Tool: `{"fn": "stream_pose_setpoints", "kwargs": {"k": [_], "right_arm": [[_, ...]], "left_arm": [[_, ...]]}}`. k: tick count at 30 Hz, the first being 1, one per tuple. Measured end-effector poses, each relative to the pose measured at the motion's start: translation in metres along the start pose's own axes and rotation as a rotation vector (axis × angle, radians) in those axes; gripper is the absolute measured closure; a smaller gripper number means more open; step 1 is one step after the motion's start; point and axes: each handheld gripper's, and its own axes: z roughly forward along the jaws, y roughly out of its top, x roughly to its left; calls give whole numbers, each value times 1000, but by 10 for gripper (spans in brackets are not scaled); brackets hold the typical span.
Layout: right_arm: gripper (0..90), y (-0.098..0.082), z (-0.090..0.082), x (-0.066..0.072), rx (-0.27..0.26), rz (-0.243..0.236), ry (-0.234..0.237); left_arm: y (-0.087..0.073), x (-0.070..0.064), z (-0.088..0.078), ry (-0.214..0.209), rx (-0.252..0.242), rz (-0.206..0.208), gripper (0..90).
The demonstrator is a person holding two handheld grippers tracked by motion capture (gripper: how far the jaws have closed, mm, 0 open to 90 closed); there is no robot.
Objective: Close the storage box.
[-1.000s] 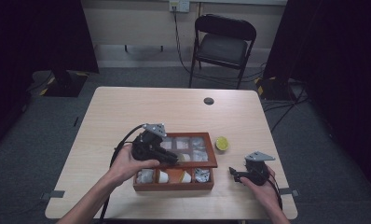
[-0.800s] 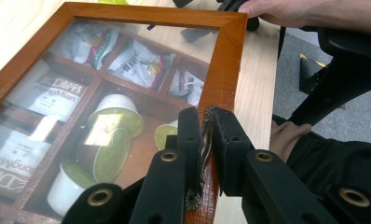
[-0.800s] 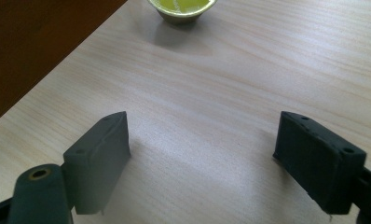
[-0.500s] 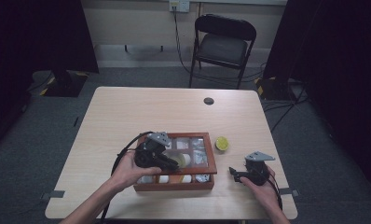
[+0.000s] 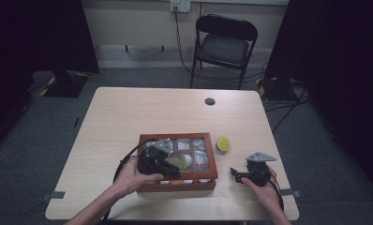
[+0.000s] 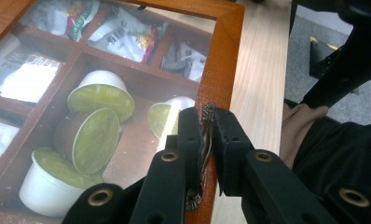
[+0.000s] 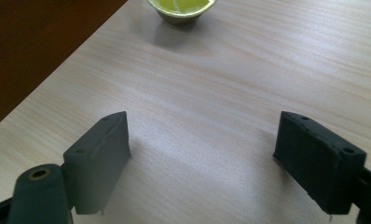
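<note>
The left gripper (image 6: 207,135) pinches the ornate metal clasp (image 6: 206,122) on the glass-topped wooden box (image 6: 225,56); the right gripper (image 7: 202,158) gapes empty.

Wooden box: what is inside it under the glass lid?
The wooden box holds green-lidded pods in one compartment and packets in others. The left gripper covers the near edge.

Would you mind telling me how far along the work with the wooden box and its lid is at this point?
Done: the left gripper is clamped on the metal latch of the glass lid, which lies flat on the wooden box. In hand: that grip. Left, probably: dealing with the pod on the table; the right gripper waits open.
</note>
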Motion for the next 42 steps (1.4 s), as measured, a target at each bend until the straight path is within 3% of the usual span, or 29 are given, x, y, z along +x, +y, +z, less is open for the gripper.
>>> {"fn": "stream_pose_setpoints", "kwargs": {"k": [16, 26, 30, 32, 42], "right_arm": [[171, 0, 0, 0, 0, 2, -3], [171, 0, 0, 0, 0, 2, -3], [171, 0, 0, 0, 0, 2, -3], [170, 0, 0, 0, 0, 2, -3], [170, 0, 0, 0, 0, 3, -3]], "left_arm": [[-10, 0, 19, 6, 48, 0, 822], [-16, 0, 18, 7, 5, -28, 813], [-15, -1, 15, 18, -35, -20, 707], [-15, 0, 12, 9, -61, -37, 622], [-24, 6, -6, 103, -94, -88, 404]]}}
